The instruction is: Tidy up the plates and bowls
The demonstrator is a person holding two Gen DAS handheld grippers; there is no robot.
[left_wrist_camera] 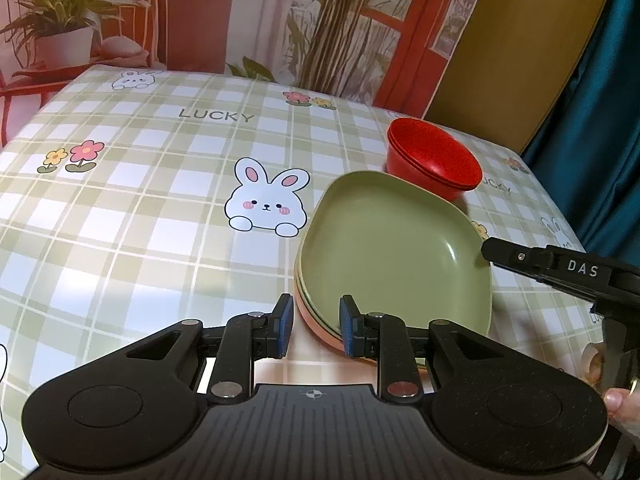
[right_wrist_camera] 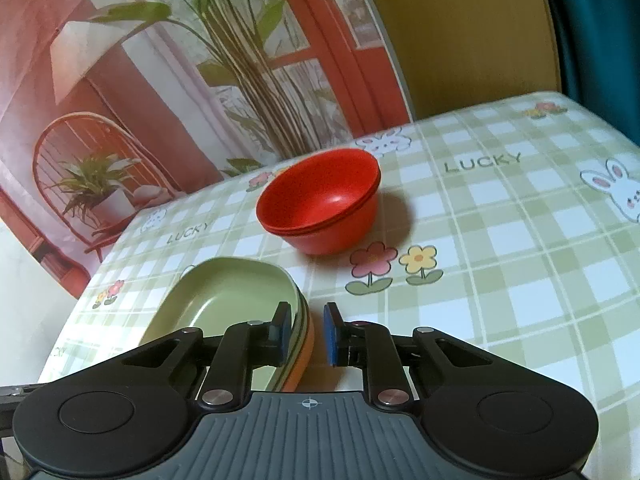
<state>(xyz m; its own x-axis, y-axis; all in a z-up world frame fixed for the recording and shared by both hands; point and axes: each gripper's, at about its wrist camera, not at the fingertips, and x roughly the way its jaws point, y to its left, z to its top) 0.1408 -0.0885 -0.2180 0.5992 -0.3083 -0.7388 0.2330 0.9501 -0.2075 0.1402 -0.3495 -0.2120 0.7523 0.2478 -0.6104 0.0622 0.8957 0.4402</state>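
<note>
A stack of squarish plates (left_wrist_camera: 392,240), green on top and orange at the bottom, lies flat on the checked tablecloth. Behind it stand nested red bowls (left_wrist_camera: 434,160). My left gripper (left_wrist_camera: 316,326) straddles the stack's near rim, one pad outside and one over the green plate, with a thin gap at the outer pad. In the right wrist view my right gripper (right_wrist_camera: 307,332) straddles the other rim of the stack (right_wrist_camera: 224,292); its inner pad lies against the green wall and a small gap shows by the orange edge. The red bowls (right_wrist_camera: 320,204) sit further back. One of the right gripper's fingers (left_wrist_camera: 520,258) reaches the plate's right rim.
The tablecloth (left_wrist_camera: 160,200) with rabbits and flowers stretches bare to the left of the stack. A printed backdrop with plants hangs behind the table. A teal curtain (left_wrist_camera: 600,120) hangs at the right. A person's hand (left_wrist_camera: 618,400) shows at the lower right.
</note>
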